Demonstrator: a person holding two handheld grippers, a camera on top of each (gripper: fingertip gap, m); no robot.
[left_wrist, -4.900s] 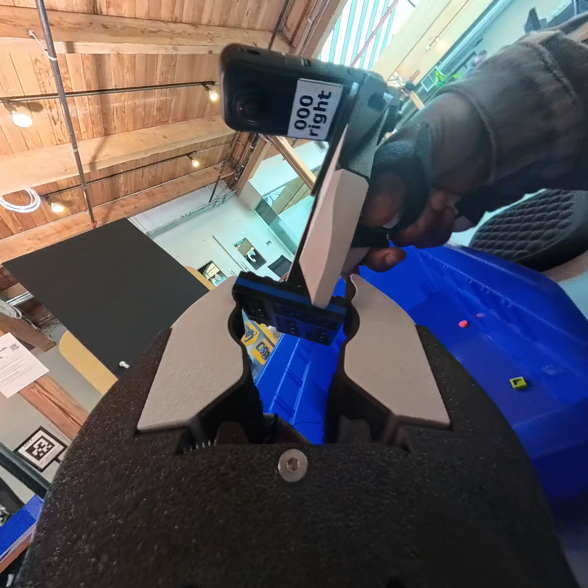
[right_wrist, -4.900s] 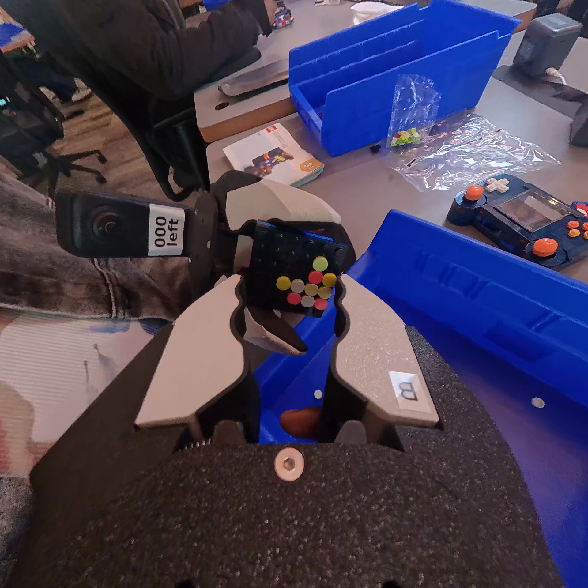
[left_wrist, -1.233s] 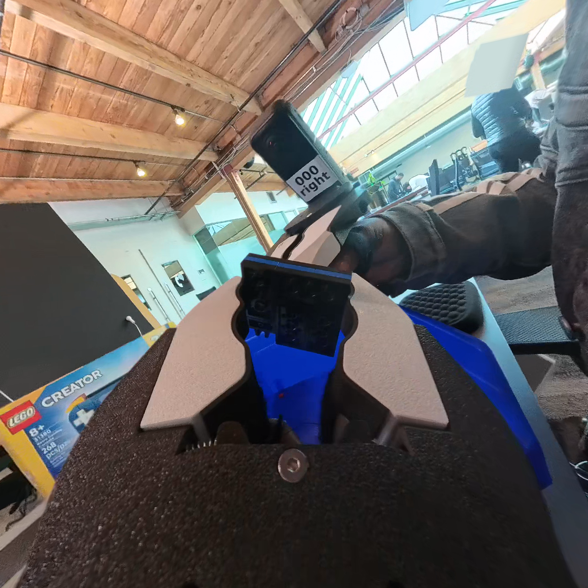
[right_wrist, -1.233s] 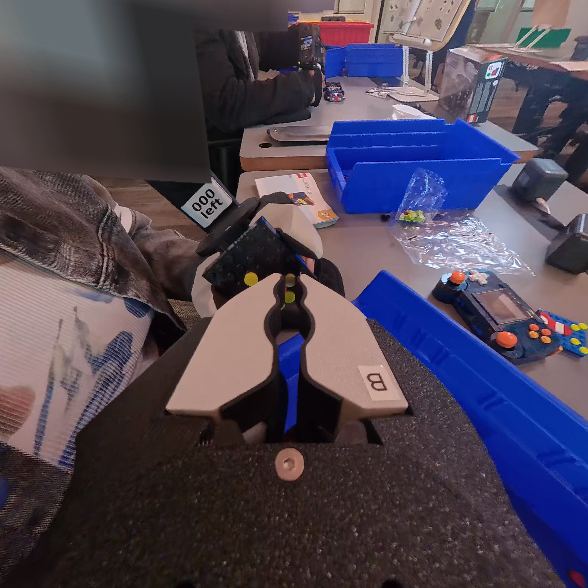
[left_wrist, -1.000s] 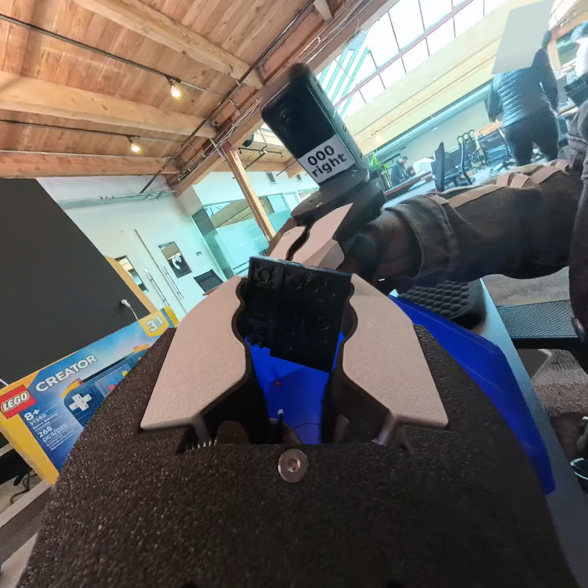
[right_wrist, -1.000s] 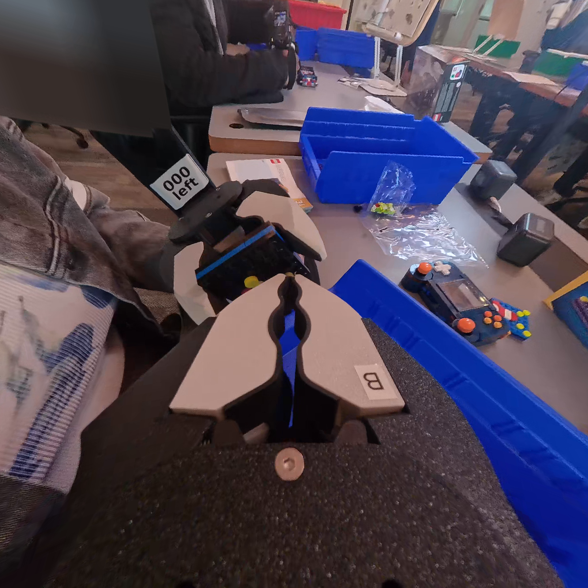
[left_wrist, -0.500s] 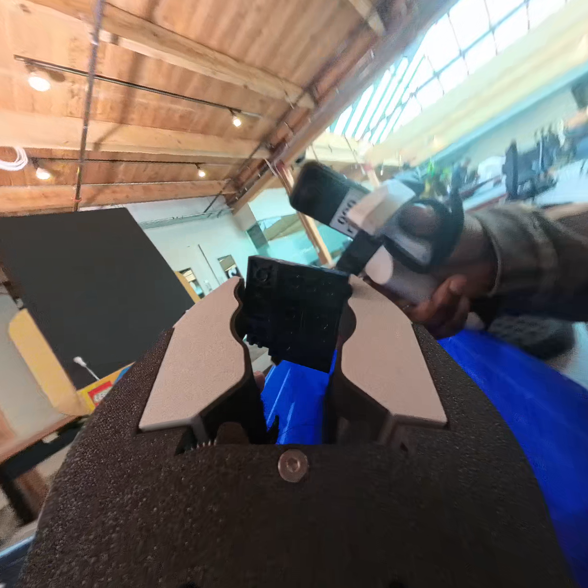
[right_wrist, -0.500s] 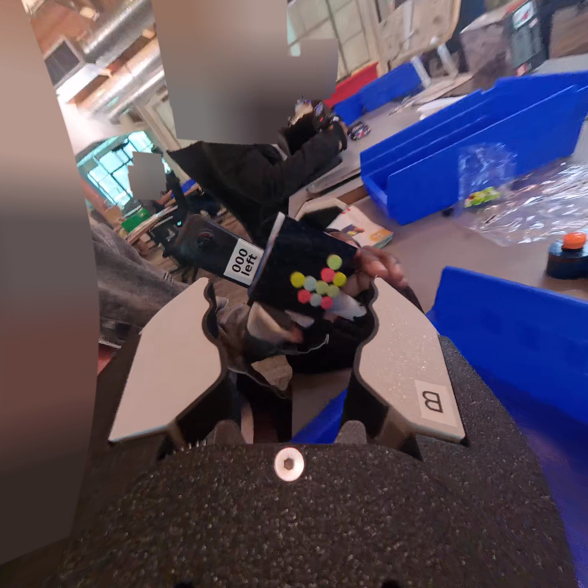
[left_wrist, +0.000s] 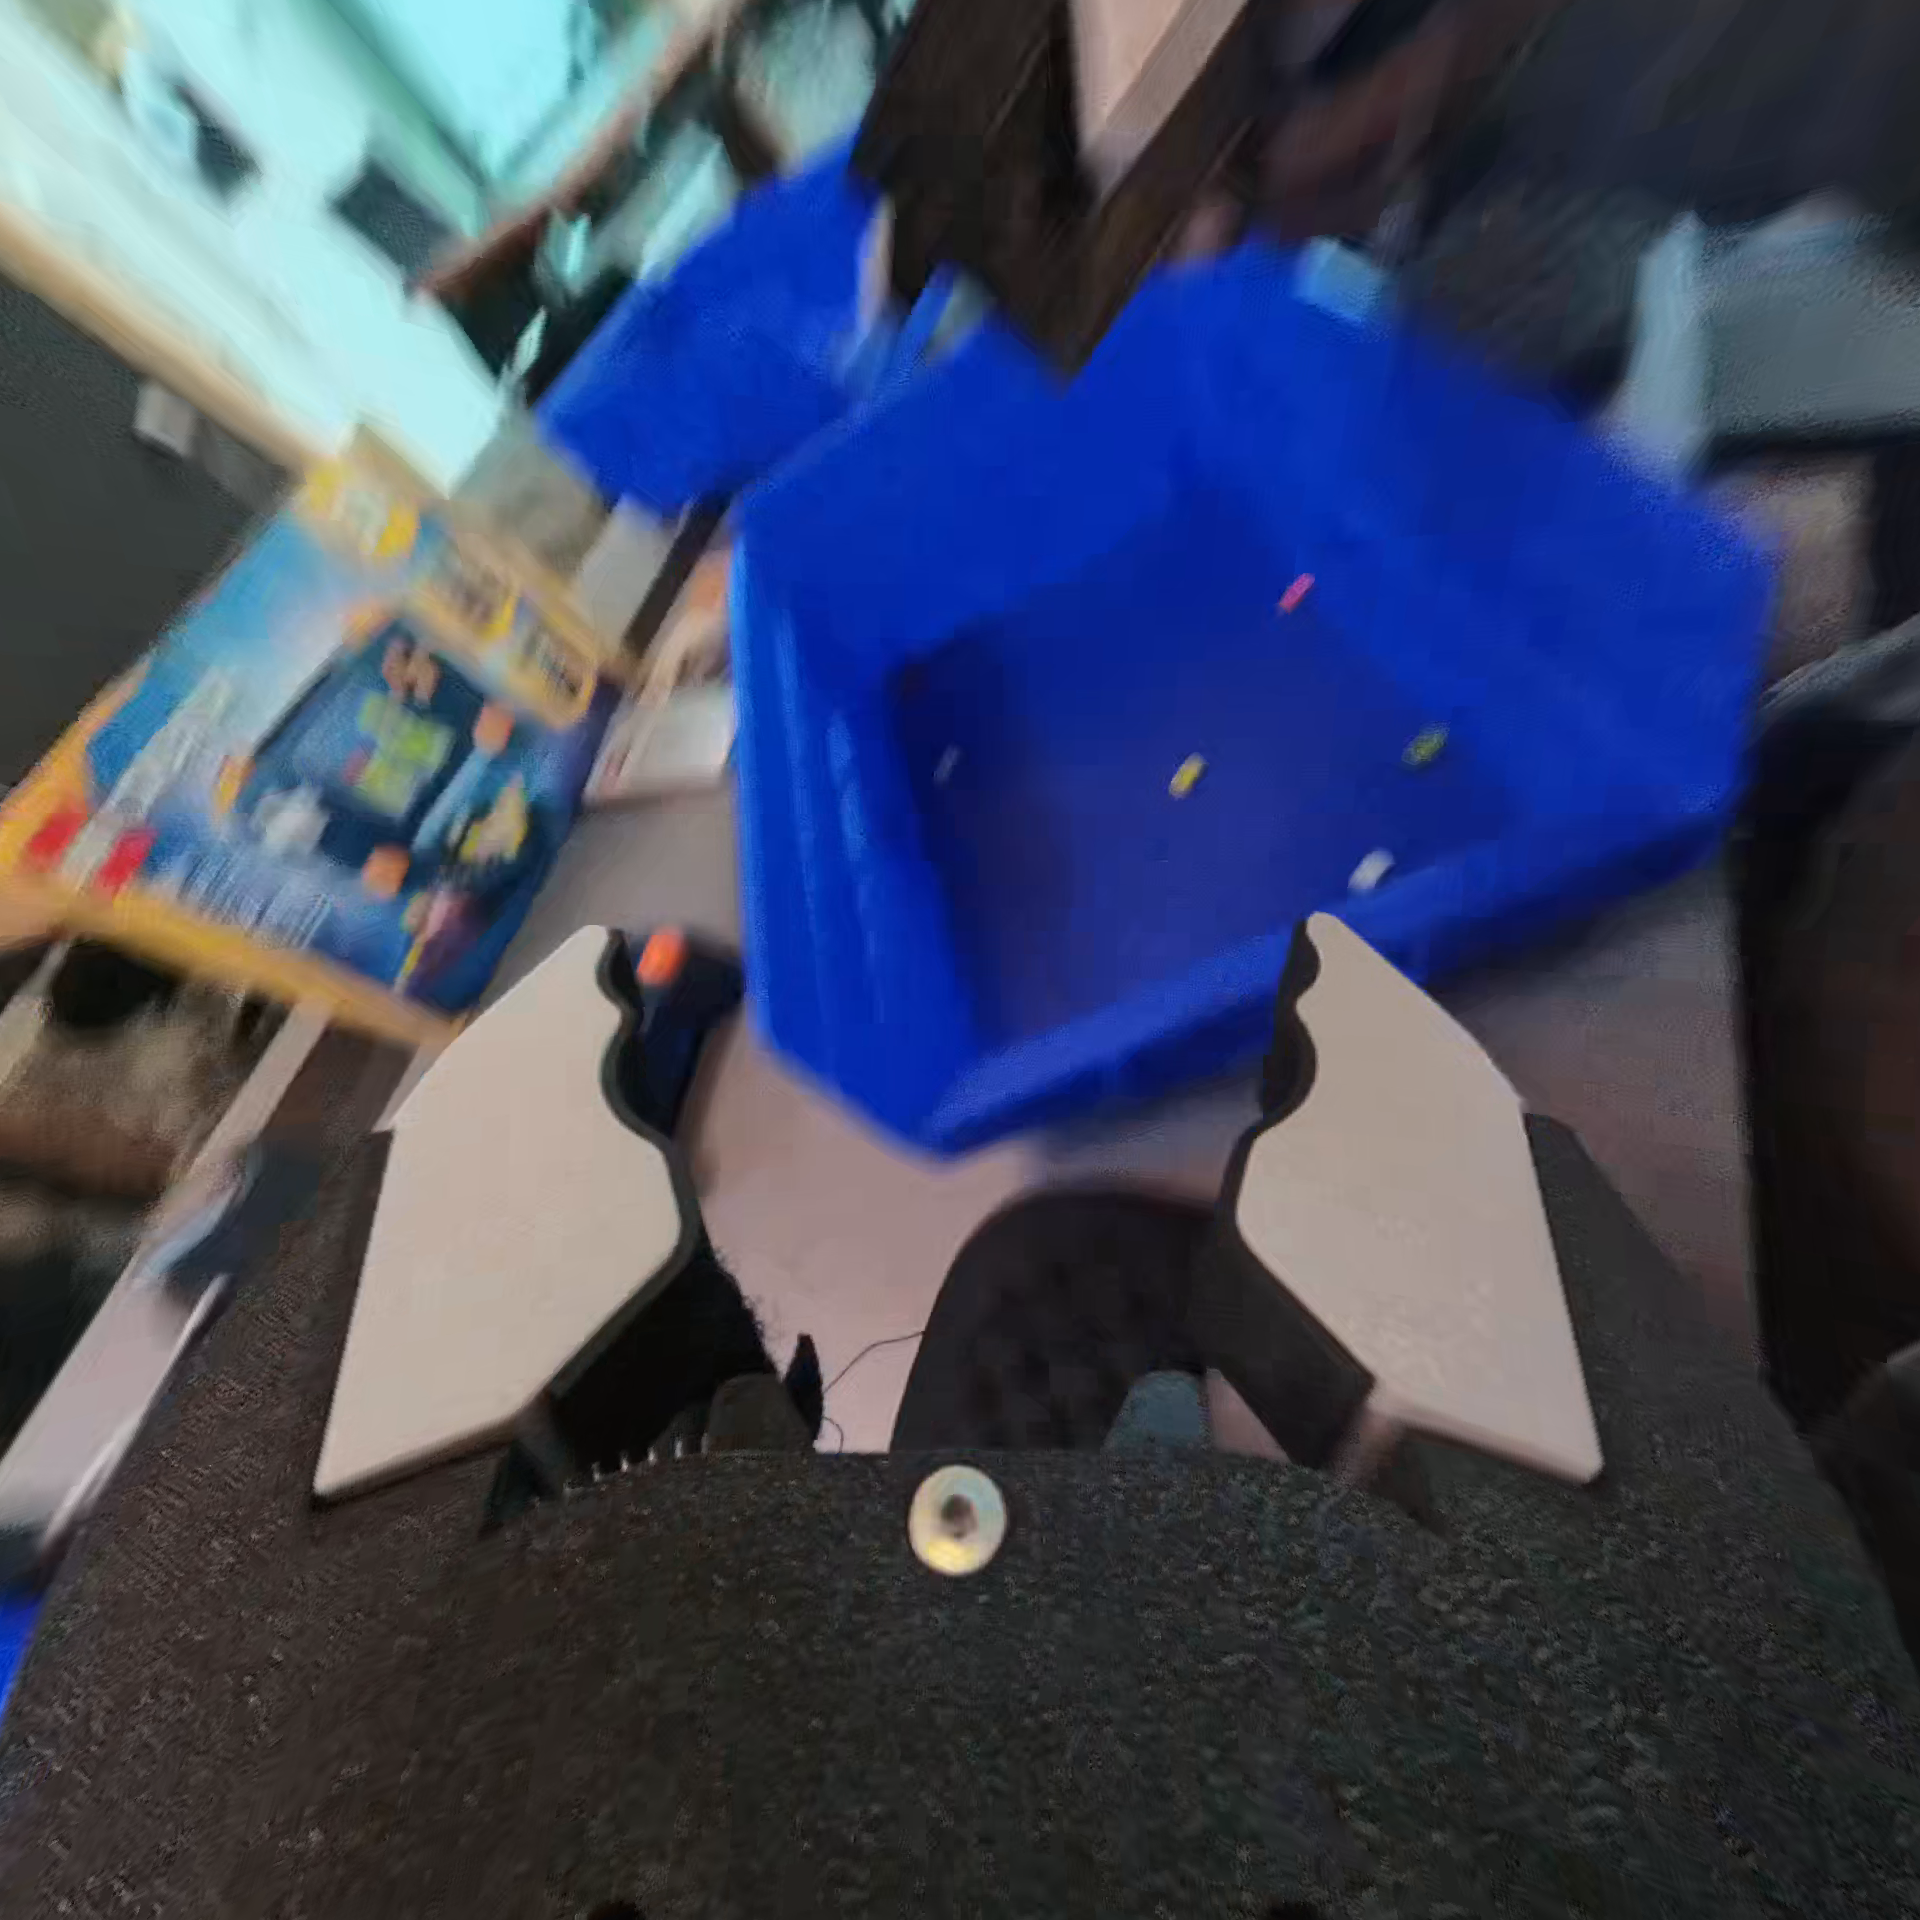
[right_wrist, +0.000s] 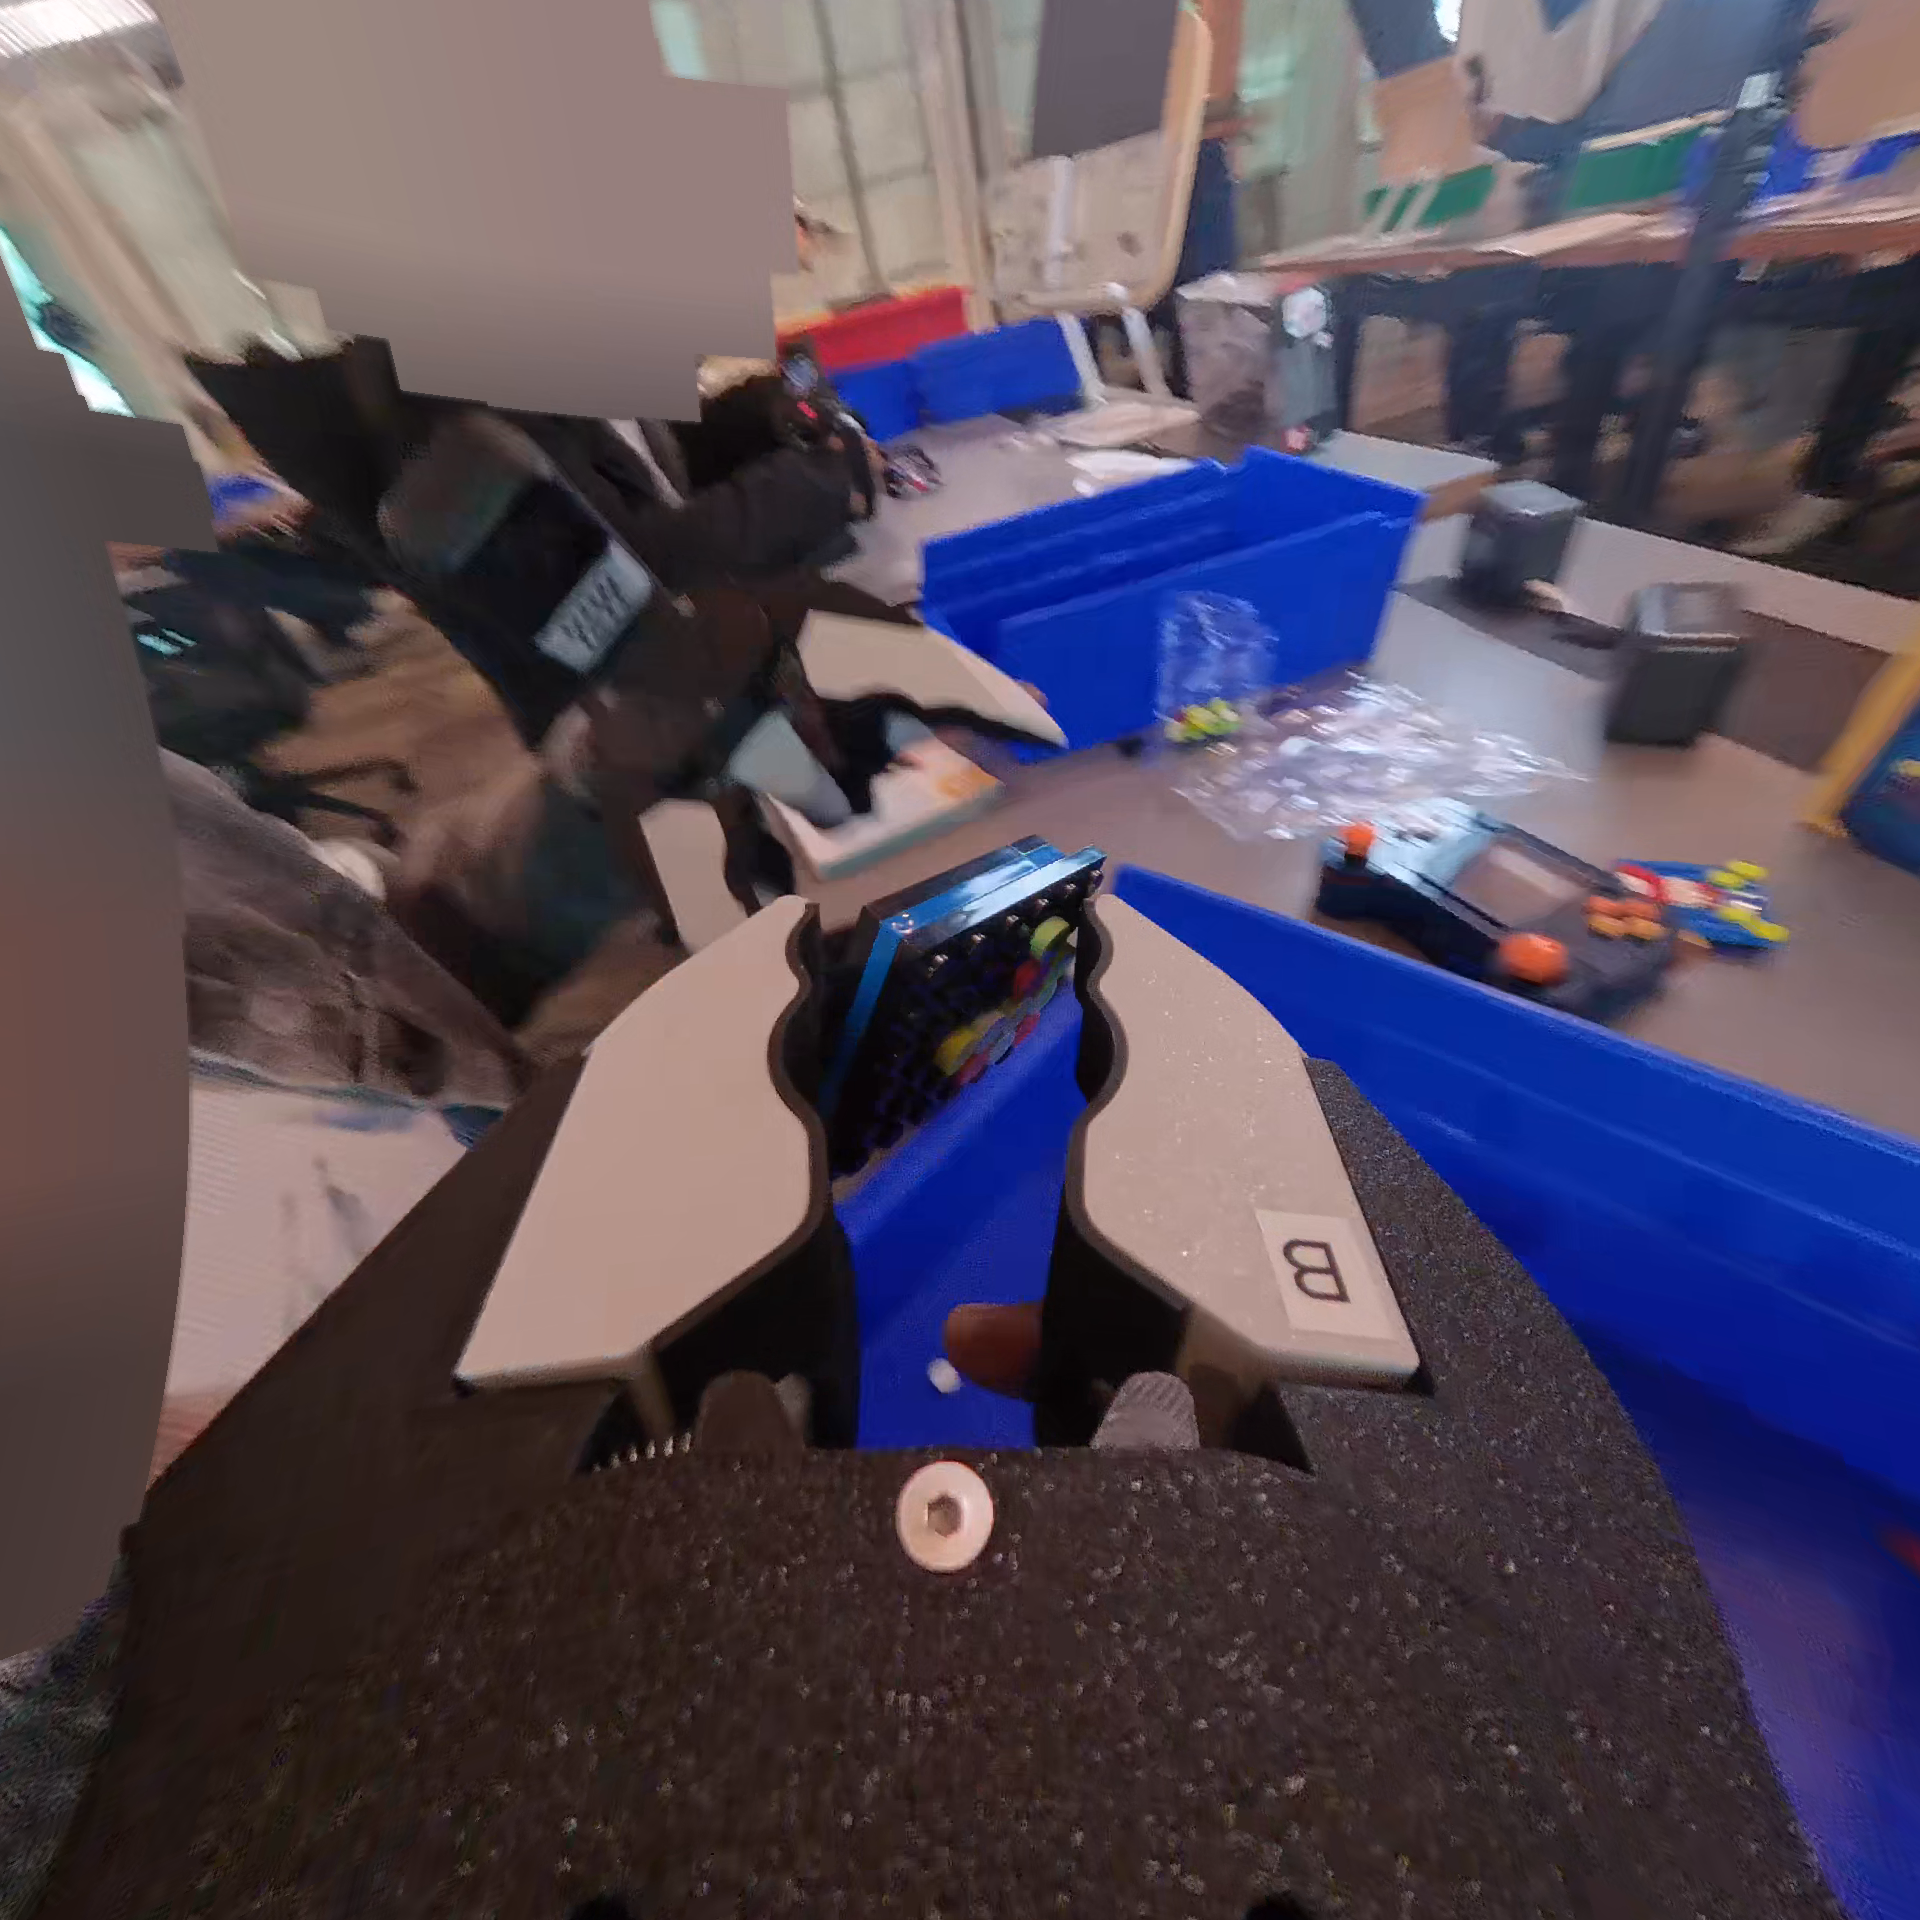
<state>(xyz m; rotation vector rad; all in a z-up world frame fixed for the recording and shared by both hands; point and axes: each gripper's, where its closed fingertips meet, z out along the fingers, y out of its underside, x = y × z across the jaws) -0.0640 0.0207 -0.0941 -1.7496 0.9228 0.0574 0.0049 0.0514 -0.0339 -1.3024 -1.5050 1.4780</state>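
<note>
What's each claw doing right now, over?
Left gripper open, empty, above blue bin. Right gripper shut on black studded plate. Nothing in the way.

The right gripper (right_wrist: 943, 940) has grey fingers on a rough black body, and it holds a black plate (right_wrist: 971, 987) with a blue edge and little yellow, red and grey dots. The left gripper (left_wrist: 951, 977) is grey and black too, and in front of it is a bright blue bin (left_wrist: 831, 831) with tiny pink, yellow, green and white bits inside. On the grey table (right_wrist: 1143, 821) lie a dark blue toy (right_wrist: 1496, 914) with orange buttons and a see-through bag (right_wrist: 1340, 758), with a blue and yellow box (left_wrist: 312, 727) at its edge.
</note>
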